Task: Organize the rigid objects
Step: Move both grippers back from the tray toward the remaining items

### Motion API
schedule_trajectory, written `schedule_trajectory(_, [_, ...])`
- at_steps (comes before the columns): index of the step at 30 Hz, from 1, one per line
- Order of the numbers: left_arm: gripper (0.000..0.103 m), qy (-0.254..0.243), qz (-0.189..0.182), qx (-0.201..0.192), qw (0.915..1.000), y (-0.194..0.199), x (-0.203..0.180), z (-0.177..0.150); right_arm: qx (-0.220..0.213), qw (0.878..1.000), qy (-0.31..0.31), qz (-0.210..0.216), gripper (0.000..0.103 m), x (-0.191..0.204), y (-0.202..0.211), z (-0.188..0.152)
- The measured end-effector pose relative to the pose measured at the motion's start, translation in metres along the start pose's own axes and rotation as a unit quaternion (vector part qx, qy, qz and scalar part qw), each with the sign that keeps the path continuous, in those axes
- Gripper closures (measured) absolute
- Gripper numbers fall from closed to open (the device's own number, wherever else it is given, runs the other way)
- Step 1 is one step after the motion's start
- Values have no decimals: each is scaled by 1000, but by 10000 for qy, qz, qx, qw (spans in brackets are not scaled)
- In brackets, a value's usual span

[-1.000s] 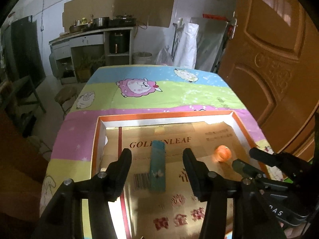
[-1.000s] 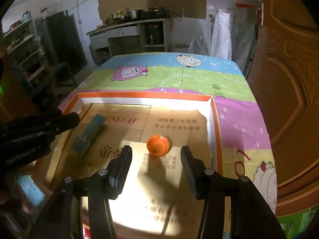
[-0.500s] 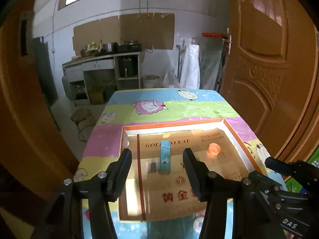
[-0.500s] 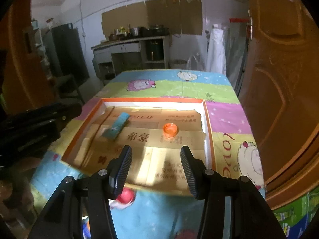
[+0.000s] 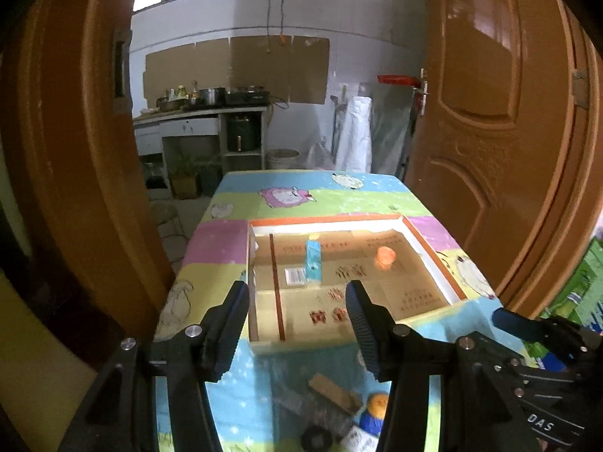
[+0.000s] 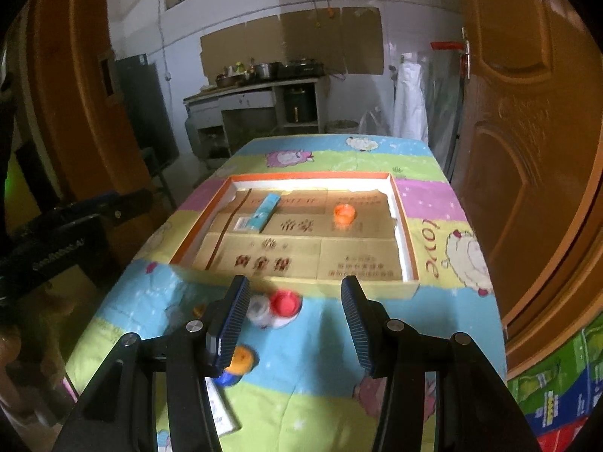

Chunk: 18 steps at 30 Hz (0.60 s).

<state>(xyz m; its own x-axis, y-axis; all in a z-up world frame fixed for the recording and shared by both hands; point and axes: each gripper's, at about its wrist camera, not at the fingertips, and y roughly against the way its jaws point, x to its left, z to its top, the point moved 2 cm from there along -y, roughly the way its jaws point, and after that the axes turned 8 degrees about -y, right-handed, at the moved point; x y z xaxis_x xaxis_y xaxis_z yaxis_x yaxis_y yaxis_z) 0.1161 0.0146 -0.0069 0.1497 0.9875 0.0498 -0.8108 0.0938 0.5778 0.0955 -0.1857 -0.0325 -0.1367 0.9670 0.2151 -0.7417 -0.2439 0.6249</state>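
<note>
Two small lidded jars, one red-capped [image 6: 285,303] and one orange-capped [image 6: 241,361], sit on the tabletop [image 6: 339,342] before the tray [image 6: 409,260]; light, stiff, slick, best pinched across the cap by either gripper's empty, open jaws.

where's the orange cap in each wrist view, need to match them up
Left wrist: the orange cap lies right of centre, in the far right part of the tray, above the right finger.
Right wrist: the orange cap lies just above centre, in the tray's far right part.
Shared landmark: the blue box lies left of the cap in both views.
</note>
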Motion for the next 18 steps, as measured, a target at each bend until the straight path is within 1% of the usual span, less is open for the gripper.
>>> schedule_trajectory(4, [50, -68, -93, -8, 9999, 11, -1, -12, 110, 9999, 21, 49, 51, 8, 7, -19])
schedule_trajectory(8, [50, -183, -44, 22, 9998, 22, -6, -27, 286, 9994, 113, 131, 51, 14, 7, -37])
schedule_trajectory(18, [50, 47, -299, 289, 9991, 25, -3, -65, 692, 9949, 572, 467, 50, 33, 1, -87])
